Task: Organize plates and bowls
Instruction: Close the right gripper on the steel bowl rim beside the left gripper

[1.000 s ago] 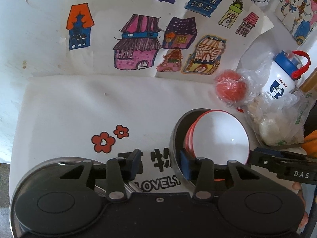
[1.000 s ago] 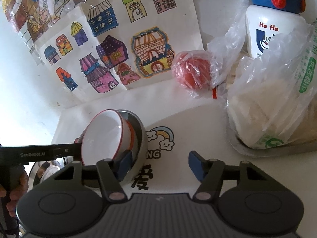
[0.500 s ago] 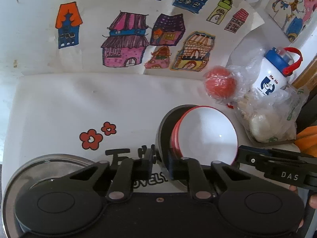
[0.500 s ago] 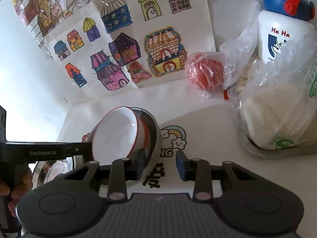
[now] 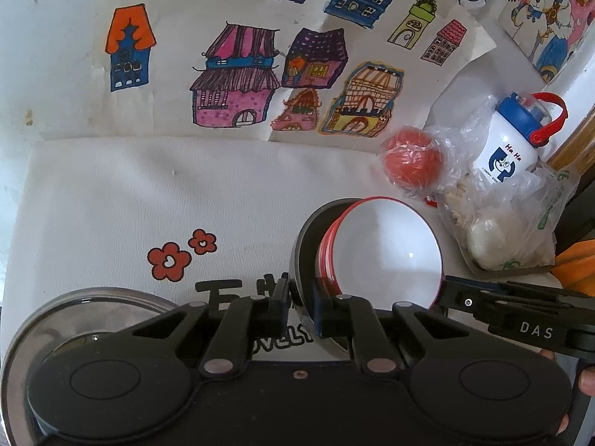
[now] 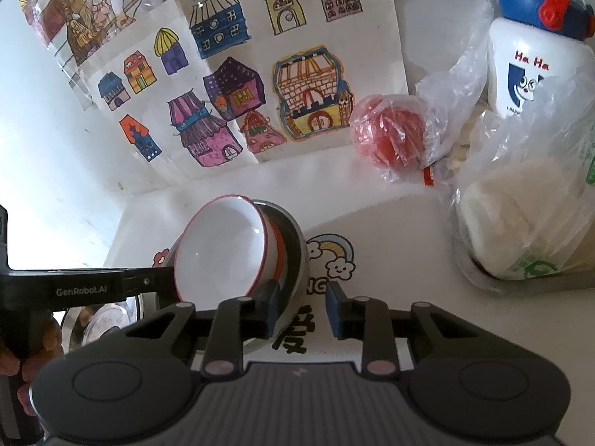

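Lying at the far left of the left wrist view, a shiny round steel plate [image 5: 93, 308] sits on the white mat [image 5: 148, 193], partly hidden under the gripper body. The mat looks like soft leatherette, printed with two red flowers [image 5: 178, 254], black characters and the partly hidden letters "OVELY". Further right, the left gripper [image 5: 299, 304] has its blue-padded fingers nearly together, pinching the rim of a steel bowl [image 5: 306, 256] that is tilted up on edge. Nested inside it is a red-rimmed bowl [image 5: 386, 249], glossy white within, red outside. The right gripper's arm, marked "DAS", reaches in from the right edge.

In the right wrist view, the left gripper's arm reads "GenRobot.AI". The right gripper [image 6: 301, 306] has its jaws moderately parted; its left pad lies against the steel bowl's rim [image 6: 297, 256] and the right pad stands clear, so it grips nothing firmly. A rainbow with smiling clouds [image 6: 331, 256] is printed on the mat beside the bowls. Behind hang children's drawings of coloured houses [image 6: 230, 111]. To the right sit a red ball in crinkled plastic [image 6: 386, 137], a white bottle [image 6: 531, 74] with a blue lid labelled "Ha Ha", and a clear bag of pale food [image 6: 520, 200].
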`<state>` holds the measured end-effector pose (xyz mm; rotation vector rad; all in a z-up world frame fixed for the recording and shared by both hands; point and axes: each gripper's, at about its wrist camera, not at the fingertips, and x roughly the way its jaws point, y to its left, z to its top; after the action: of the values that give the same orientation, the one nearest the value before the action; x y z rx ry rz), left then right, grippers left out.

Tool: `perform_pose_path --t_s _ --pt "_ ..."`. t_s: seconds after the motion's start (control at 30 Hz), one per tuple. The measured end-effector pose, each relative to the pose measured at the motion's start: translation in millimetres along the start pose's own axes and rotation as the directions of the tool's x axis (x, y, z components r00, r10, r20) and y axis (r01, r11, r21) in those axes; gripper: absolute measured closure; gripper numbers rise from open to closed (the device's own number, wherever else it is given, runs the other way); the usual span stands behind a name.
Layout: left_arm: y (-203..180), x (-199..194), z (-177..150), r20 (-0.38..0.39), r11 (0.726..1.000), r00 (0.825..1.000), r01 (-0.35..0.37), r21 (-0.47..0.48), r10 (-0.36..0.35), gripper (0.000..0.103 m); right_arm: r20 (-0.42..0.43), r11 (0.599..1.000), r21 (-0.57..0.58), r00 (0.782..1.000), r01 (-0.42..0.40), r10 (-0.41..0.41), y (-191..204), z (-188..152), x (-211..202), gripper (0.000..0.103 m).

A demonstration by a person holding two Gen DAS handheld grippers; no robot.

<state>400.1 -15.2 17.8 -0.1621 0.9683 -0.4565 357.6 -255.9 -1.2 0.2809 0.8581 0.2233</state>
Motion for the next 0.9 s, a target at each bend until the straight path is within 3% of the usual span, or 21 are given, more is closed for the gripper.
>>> perform_pose_path --t_s 0.27,0.9 --pt "1.1 0.2 0.0 0.002 1.0 1.0 0.0 -0.016 0.0 0.091 -0.018 1.0 0.023 1.0 -0.012 0.013 2.4 3.8 1.0 0.082" --pt "3.5 0.1 -4.7 0.002 0.999 1.0 0.003 -0.042 -0.002 0.092 -0.019 0.999 0.044 0.999 -0.03 0.031 -3.4 7.2 -5.5 0.085"
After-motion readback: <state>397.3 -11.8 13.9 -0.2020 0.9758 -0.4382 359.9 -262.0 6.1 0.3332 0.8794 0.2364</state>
